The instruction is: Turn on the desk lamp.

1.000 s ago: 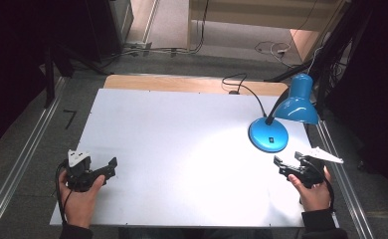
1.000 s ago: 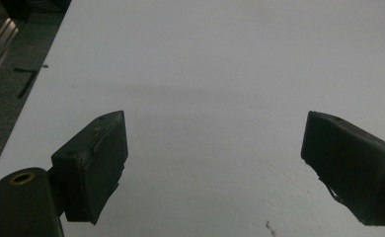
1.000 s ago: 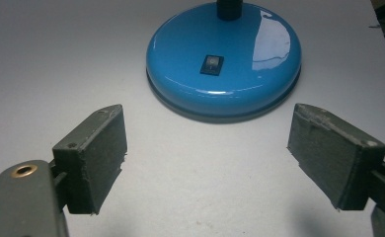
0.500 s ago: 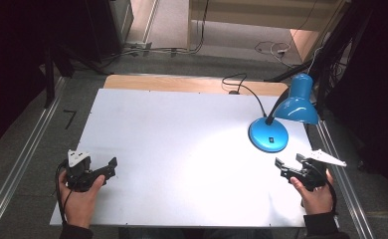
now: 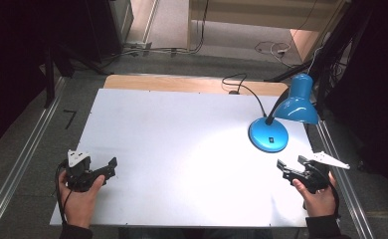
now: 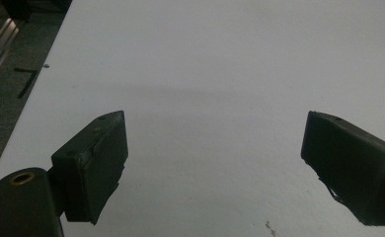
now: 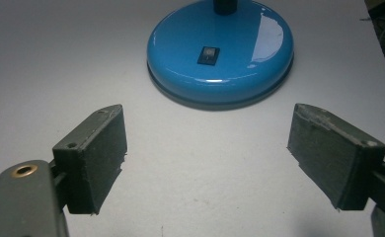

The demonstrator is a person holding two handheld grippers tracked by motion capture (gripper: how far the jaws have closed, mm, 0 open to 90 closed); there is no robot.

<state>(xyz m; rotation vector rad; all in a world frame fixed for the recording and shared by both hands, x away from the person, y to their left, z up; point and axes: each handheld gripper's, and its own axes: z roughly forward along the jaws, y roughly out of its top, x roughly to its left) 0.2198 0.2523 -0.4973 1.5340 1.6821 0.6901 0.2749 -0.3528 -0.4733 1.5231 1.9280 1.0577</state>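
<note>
A blue desk lamp stands at the table's right side, lit, with its round base (image 5: 268,134) on the white tabletop (image 5: 182,139) and its shade (image 5: 296,102) leaning right. My right gripper (image 5: 290,165) is held just in front of the base, open and holding nothing. In the right gripper view the base (image 7: 220,49) lies close ahead of the open gripper (image 7: 206,111), and a black switch (image 7: 208,54) sits on top of it. At the table's near left corner my left gripper (image 5: 105,169) is open above bare tabletop. The left gripper view shows that open gripper (image 6: 215,123) with nothing between its jaws.
The lamp's black cord (image 5: 242,89) runs off the far edge over a wooden strip (image 5: 182,82). Metal rails (image 5: 23,164) run along both sides of the table. Cables lie on the floor (image 5: 271,47) beyond it.
My right gripper has eased slightly toward the near right edge. The left gripper and the lamp have stayed put.
</note>
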